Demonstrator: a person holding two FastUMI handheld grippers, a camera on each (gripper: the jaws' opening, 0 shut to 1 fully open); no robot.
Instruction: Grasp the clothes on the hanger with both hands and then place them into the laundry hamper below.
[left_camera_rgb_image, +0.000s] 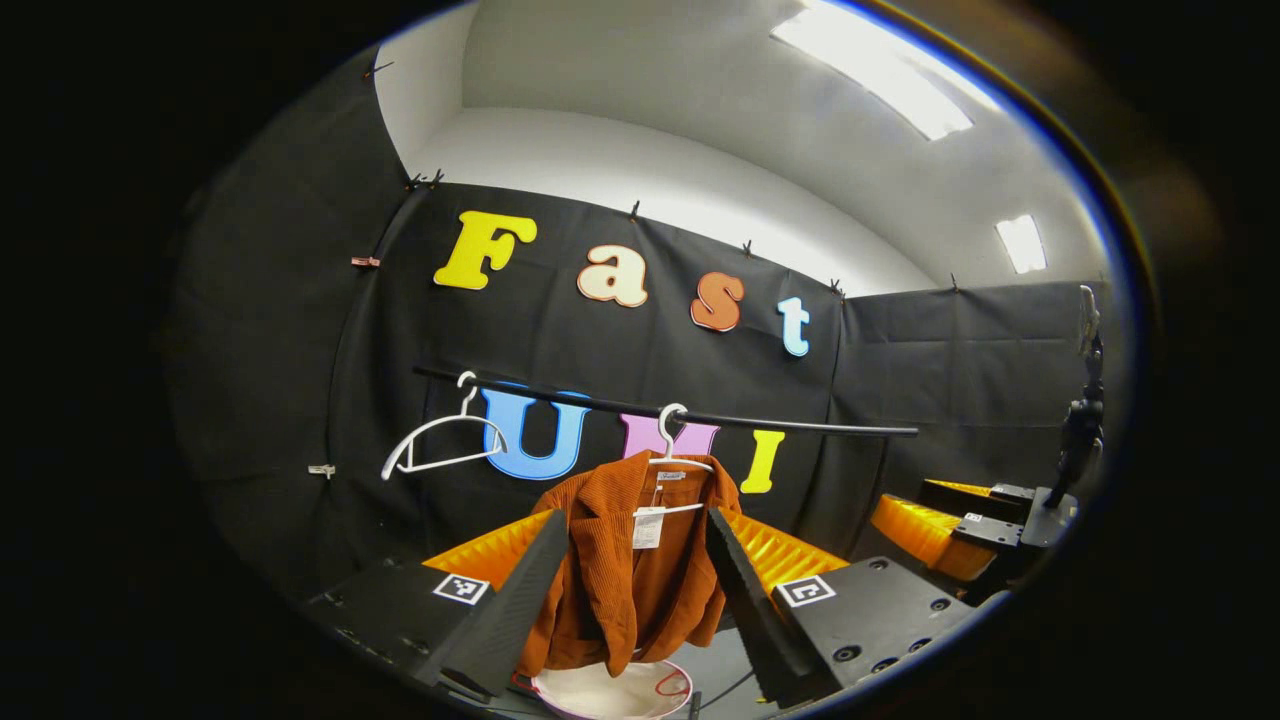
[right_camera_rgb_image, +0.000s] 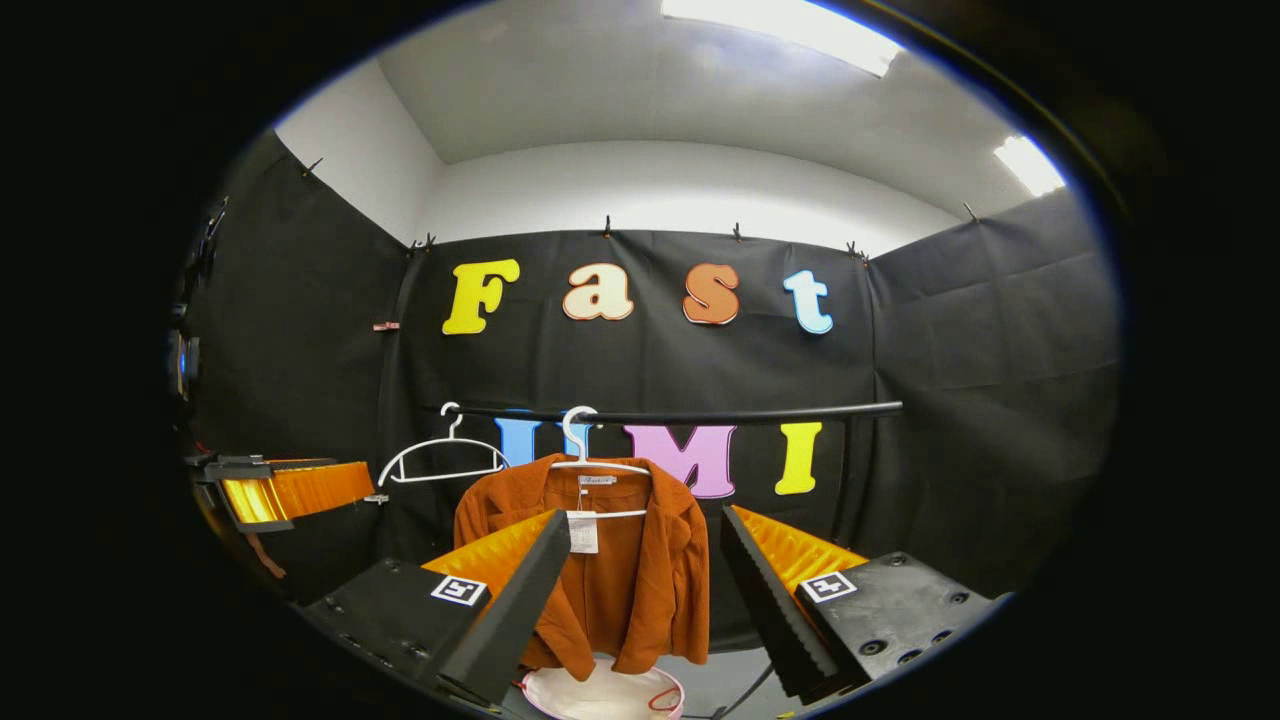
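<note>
Rust-orange corduroy jacket (left_camera_rgb_image: 625, 570) hangs on a white plastic hanger (left_camera_rgb_image: 672, 462) hooked over a black horizontal rail (left_camera_rgb_image: 690, 413), with a white paper tag (left_camera_rgb_image: 648, 527) dangling at its open collar; in the left gripper view it sits framed between the two dark ribbed fingers of the left gripper (left_camera_rgb_image: 635, 590), beyond their tips and not touched by either, and the fingers stand wide apart with nothing held. A round white laundry hamper with a pink rim (left_camera_rgb_image: 612, 692) lies directly below the hem. A second, bare white hanger (left_camera_rgb_image: 440, 445) hangs further along the rail, apart from the garment. The right gripper (left_camera_rgb_image: 950, 535), orange and black, shows off to the side, clear of the jacket. In the right gripper view the jacket (right_camera_rgb_image: 600, 570) again hangs centred beyond the spread fingers of the right gripper (right_camera_rgb_image: 645, 590), which are likewise parted and empty; the hamper (right_camera_rgb_image: 600, 695) lies under the hem, and the left gripper (right_camera_rgb_image: 290, 490) appears to one side, well apart from the cloth. Risks, as judged: a pull before both claws close on fabric could drag the jacket's hanger (right_camera_rgb_image: 595, 465) along or off the rail (right_camera_rgb_image: 690, 412); a grip on the tag or hanger wire instead of cloth would slip; a one-sided grasp may let the garment drop beside the hamper.
</note>
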